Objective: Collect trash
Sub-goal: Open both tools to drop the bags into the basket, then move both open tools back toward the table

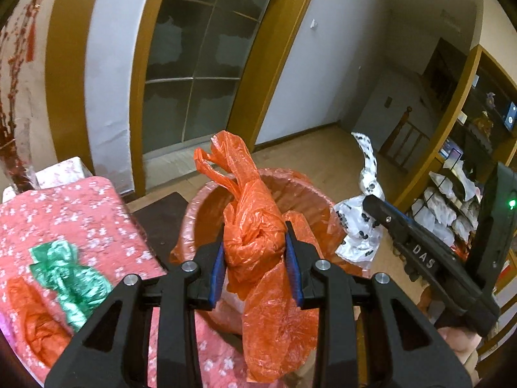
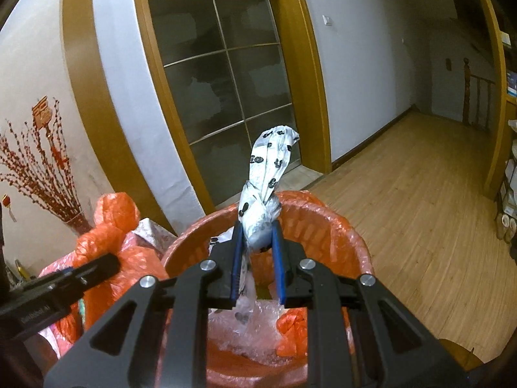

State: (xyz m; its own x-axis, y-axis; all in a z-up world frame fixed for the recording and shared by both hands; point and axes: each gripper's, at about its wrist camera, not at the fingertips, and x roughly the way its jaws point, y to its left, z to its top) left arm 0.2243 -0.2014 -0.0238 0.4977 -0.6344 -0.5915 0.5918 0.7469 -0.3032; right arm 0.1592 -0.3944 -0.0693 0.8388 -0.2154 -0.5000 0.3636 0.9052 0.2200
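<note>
My left gripper [image 1: 255, 252] is shut on a knotted orange plastic bag [image 1: 255, 213] and holds it over the orange-lined trash bin [image 1: 200, 200]. My right gripper [image 2: 258, 245] is shut on a white plastic bag with black print [image 2: 268, 174], held over the same bin [image 2: 323, 213]. That white bag [image 1: 358, 223] and the right gripper's body show at the right of the left wrist view. The orange bag [image 2: 110, 236] and the left gripper show at the left of the right wrist view. Clear and orange plastic lies inside the bin.
A table with a pink flowered cloth [image 1: 64, 213] stands left of the bin, with a green bag [image 1: 68, 274] and an orange bag [image 1: 35, 320] on it. A glass door [image 2: 219, 64] is behind. Wood floor [image 2: 420, 194] spreads right. Shelves [image 1: 458, 194] stand at the far right.
</note>
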